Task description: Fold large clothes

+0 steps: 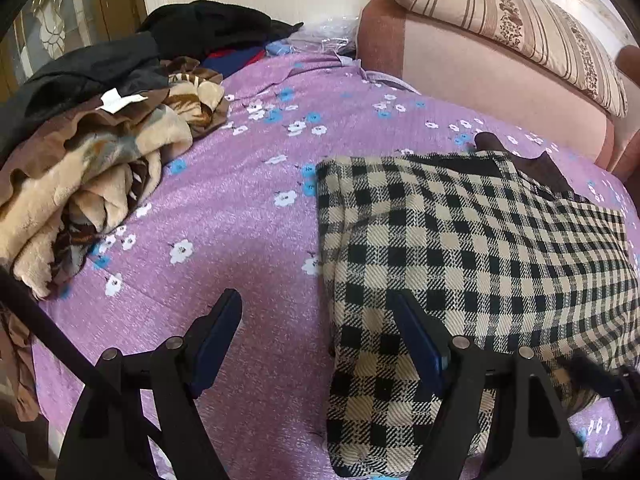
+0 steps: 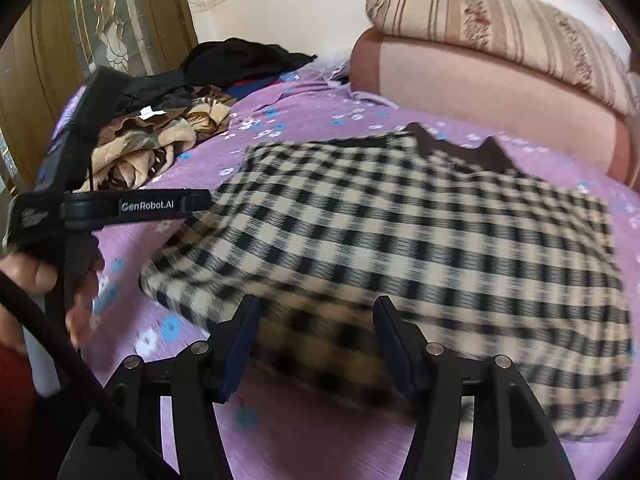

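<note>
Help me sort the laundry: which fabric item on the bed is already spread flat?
The black-and-cream checked garment, flat on the purple sheet before both open grippers. The brown-and-beige blanket and black clothes lie bunched in heaps.

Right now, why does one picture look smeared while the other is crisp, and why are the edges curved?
Right wrist view: motion blur smears the checked garment, worst near the fingers. Left wrist view: sharp, the garment's weave and the floral bedsheet clear. Both views: fisheye bending with dark corners, soft even light.
</note>
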Motion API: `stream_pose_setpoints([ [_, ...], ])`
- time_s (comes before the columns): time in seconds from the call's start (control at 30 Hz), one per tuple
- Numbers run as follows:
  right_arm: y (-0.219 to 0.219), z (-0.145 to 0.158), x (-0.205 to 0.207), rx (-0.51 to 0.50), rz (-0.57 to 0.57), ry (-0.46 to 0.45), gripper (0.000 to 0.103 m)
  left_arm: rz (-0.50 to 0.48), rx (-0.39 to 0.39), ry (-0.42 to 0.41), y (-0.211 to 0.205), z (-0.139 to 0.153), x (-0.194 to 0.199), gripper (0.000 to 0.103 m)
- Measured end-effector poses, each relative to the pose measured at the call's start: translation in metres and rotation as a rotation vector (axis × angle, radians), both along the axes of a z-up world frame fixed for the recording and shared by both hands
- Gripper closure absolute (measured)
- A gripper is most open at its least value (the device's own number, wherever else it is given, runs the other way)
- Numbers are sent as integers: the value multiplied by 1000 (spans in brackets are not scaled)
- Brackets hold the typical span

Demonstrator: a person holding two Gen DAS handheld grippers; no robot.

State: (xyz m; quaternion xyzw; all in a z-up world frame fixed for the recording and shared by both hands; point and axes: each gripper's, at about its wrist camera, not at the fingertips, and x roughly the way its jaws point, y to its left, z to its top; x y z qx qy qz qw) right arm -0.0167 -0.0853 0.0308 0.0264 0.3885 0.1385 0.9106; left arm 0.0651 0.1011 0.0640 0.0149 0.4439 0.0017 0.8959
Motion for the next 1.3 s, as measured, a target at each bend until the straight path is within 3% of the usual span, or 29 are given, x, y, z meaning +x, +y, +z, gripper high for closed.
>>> stream_pose_setpoints([
  [0.17, 32, -27, 4, -25, 94, 89, 39, 6, -14, -16, 6, 5, 0, 26],
  [0.3, 51, -33, -9, -105, 137, 69, 39, 11, -31, -20, 7, 7, 2, 26],
  [0.47, 59, -31, -12, -121, 151, 75, 39, 8, -41, -11, 6, 5, 9, 26],
  [0.67, 65, -29, -22, -189, 151, 25, 38, -60, -173, 107, 8, -16, 47, 25],
  [0.77, 79, -33, -28, -281, 162, -21, 38, -87, -301, 183, 13, -31, 65, 25],
  [1.1, 122, -35, -26, -423, 177, -100, 39, -74, -467, 221, 20, -39, 93, 24],
  [1.3, 146, -37, -10, -499, 188, -128, 39, 36, -410, 171, 44, -17, 89, 24],
])
